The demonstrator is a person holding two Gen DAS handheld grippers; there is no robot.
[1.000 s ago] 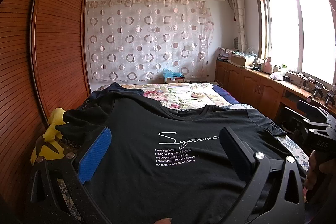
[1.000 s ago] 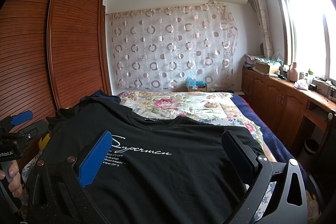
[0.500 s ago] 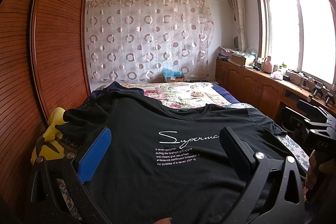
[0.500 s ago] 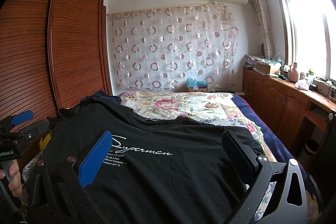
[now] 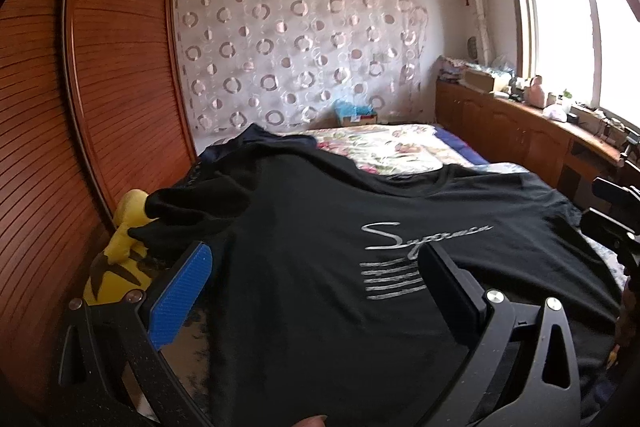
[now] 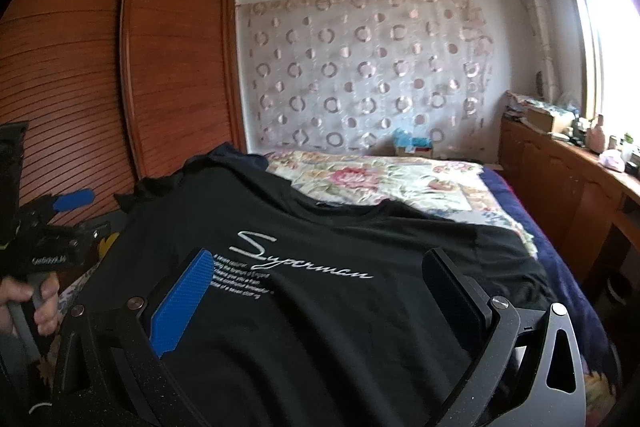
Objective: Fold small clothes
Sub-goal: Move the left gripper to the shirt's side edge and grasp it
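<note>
A black T-shirt (image 5: 320, 247) with white "Superman" lettering lies spread face up on the bed; it also shows in the right wrist view (image 6: 320, 299). Its left sleeve (image 5: 192, 211) is bunched over a yellow plush toy. My left gripper (image 5: 316, 267) is open and empty, hovering above the shirt's lower left part. My right gripper (image 6: 320, 275) is open and empty above the shirt's lower middle. The left gripper also shows at the left edge of the right wrist view (image 6: 52, 223), held in a hand.
A yellow plush toy (image 5: 120, 251) sits at the bed's left edge by the wooden wardrobe (image 5: 80, 107). A dark garment (image 5: 256, 139) lies behind the shirt. The floral bedspread (image 6: 380, 183) stretches beyond. A wooden counter (image 6: 568, 179) runs along the right wall.
Both grippers have tilted and shifted, so the views rotated and blurred slightly. The shirt lies as before. Both grippers stay open.
</note>
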